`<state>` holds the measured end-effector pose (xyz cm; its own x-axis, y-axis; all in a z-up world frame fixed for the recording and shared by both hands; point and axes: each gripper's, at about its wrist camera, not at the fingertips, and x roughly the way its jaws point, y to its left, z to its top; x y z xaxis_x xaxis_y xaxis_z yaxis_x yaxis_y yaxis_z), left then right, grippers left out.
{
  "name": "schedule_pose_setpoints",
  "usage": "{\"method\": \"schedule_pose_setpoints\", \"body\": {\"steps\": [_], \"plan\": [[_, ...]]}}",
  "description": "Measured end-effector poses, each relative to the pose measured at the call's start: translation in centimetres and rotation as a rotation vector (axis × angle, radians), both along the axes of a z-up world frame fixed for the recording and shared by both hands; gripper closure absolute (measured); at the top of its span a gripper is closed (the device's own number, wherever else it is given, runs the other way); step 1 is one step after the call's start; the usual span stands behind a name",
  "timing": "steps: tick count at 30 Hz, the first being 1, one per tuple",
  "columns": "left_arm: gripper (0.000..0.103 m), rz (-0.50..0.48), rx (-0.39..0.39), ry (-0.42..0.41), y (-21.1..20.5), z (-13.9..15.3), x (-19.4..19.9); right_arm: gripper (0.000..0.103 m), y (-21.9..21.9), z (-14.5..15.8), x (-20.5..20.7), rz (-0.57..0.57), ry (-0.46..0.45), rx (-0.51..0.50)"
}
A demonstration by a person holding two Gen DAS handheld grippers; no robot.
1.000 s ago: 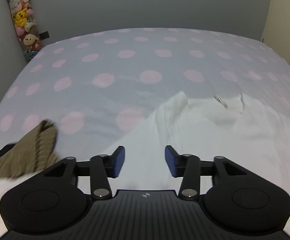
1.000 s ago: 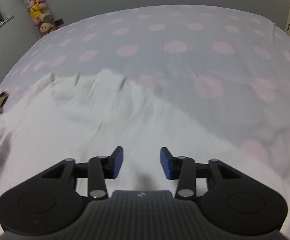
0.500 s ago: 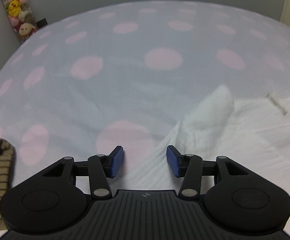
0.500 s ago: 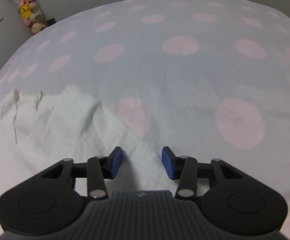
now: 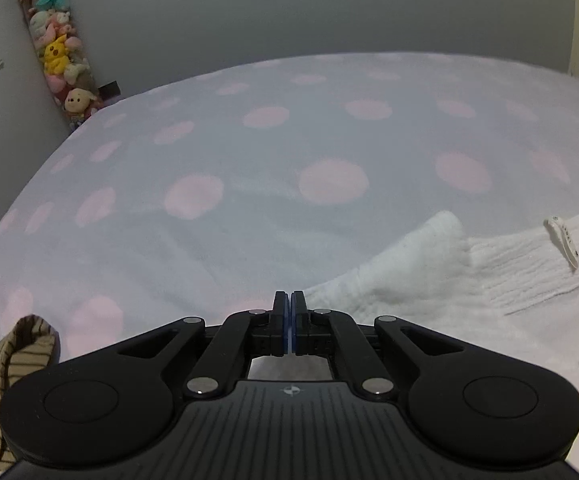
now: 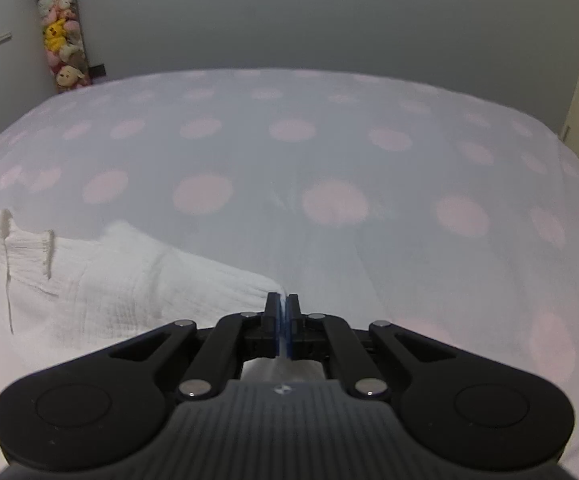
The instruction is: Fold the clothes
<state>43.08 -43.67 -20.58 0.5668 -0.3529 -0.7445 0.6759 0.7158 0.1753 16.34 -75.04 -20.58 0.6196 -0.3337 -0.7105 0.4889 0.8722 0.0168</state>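
A white crinkled garment [image 5: 489, 280] lies on the bed with its collar and label to the right in the left wrist view. It also shows in the right wrist view [image 6: 109, 284], spread to the left. My left gripper [image 5: 290, 300] is shut on the garment's left edge, low at the bed. My right gripper [image 6: 282, 302] is shut on the garment's right edge. White cloth shows under the shut fingers in both views.
The bed cover [image 5: 249, 200] is pale blue with pink dots and stretches far ahead. A brown striped garment [image 5: 5, 376] lies at the lower left. A tall holder of plush toys [image 5: 59, 56] stands in the far left corner by the grey wall.
Both grippers were open above the white garment; they have dropped to its side edges and closed on the cloth.
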Motion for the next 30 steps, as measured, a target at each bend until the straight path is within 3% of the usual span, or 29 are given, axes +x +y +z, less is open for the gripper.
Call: {"method": "schedule_pose_setpoints", "body": {"steps": [6,8,10,11,12,15,23,30], "plan": [[0.100,0.025,0.061,0.058,-0.3,-1.9,0.6,0.098,0.3,-3.4,2.8,0.024,0.152,-0.035],[0.092,0.040,0.058,0.083,0.2,-1.8,0.7,0.095,0.1,-3.9,2.6,0.013,0.158,-0.002],[0.081,0.034,0.030,0.079,1.0,-0.7,0.2,0.084,0.1,-3.5,1.5,0.000,0.137,0.019],[0.077,0.036,0.009,0.071,1.6,0.1,-0.3,0.071,0.0,-3.0,0.8,-0.008,0.119,0.029],[0.074,0.039,-0.012,0.063,2.3,0.9,-0.9,0.066,-0.2,-2.4,-0.1,-0.017,0.099,0.039],[0.063,0.041,-0.059,0.053,4.4,3.3,-2.7,0.066,-1.0,-0.6,-4.3,-0.066,0.049,0.085],[0.062,0.028,-0.045,0.088,9.5,7.0,-7.4,0.063,-3.0,1.4,-20.6,-0.322,-0.010,0.180],[0.062,0.061,-0.015,0.089,12.8,8.4,-10.8,0.051,-3.8,0.0,-32.7,-0.536,-0.025,0.241]]}}
